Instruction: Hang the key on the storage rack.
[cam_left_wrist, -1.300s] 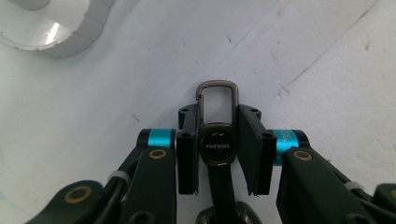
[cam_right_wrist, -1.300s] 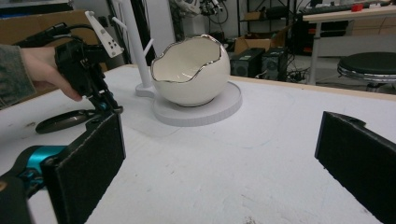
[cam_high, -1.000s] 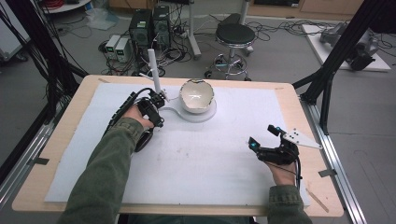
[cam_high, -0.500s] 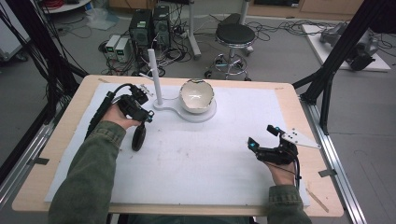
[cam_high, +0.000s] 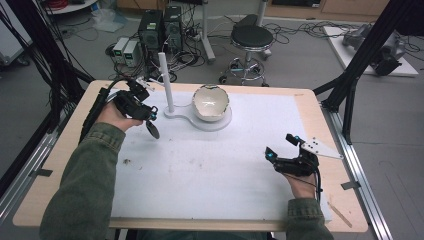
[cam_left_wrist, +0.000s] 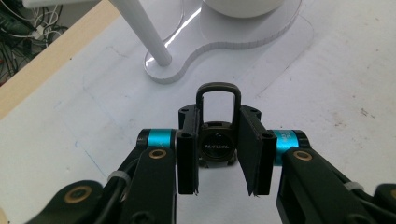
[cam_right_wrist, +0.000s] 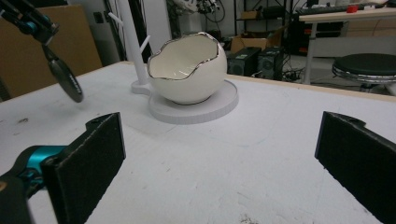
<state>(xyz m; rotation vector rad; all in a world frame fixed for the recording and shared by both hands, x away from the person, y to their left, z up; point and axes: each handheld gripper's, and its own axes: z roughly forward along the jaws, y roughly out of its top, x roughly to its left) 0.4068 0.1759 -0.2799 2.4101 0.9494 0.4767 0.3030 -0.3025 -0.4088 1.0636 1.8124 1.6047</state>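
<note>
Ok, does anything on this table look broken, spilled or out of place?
The egg-shaped bowl has a jagged rim, but the edge is evenly gilded, so it looks made that way, not broken. It sits upright on its white stand. A few dark specks mark the white mat; nothing looks spilled.

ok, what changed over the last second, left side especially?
The left gripper, shut on a small dark object with a loop, pulled back from beside the egg-shaped bowl toward the table's left edge; the dark object now hangs in the air left of the white post. Right gripper stayed open at the right, and the bowl and its white base did not move.
</note>
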